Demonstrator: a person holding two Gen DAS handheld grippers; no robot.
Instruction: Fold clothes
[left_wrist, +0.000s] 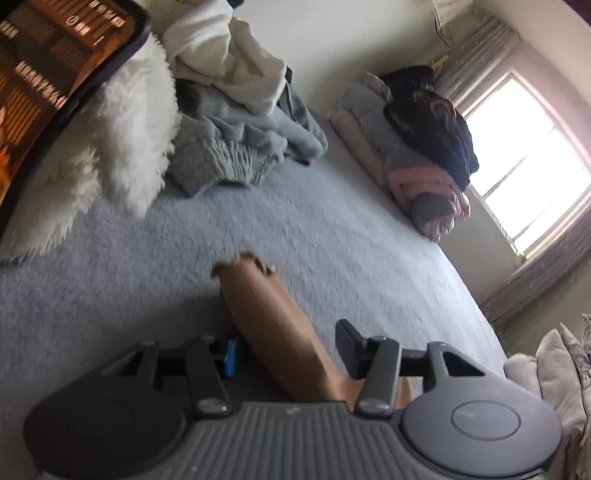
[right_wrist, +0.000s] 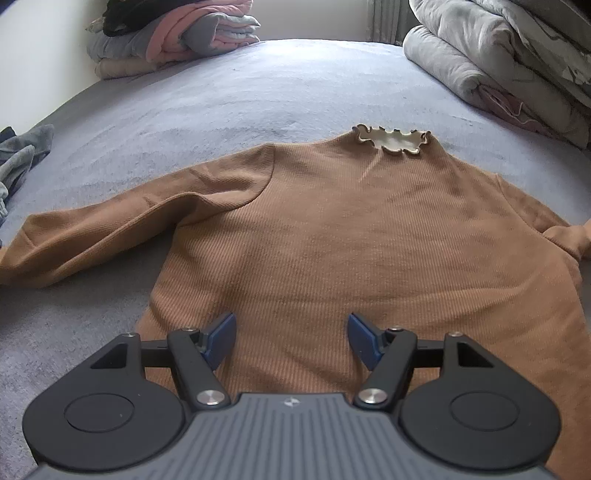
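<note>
Sweater (right_wrist: 332, 236) flat on bed (right_wrist: 221, 92), collar away. Left sleeve (left_wrist: 266, 317) runs straight out between left hand-held gripper (left_wrist: 291, 350) pads, jaws part-open, pads clear of cloth. Right hand-held gripper (right_wrist: 291, 341) wide, empty, over hem. Left nearer sleeve for fold-in.

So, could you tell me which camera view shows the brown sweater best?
The right wrist view: the brown sweater lies spread flat on the bed, body, frilled collar and one sleeve all visible. The left wrist view shows only a blurred sleeve running between its gripper's fingers.
</note>
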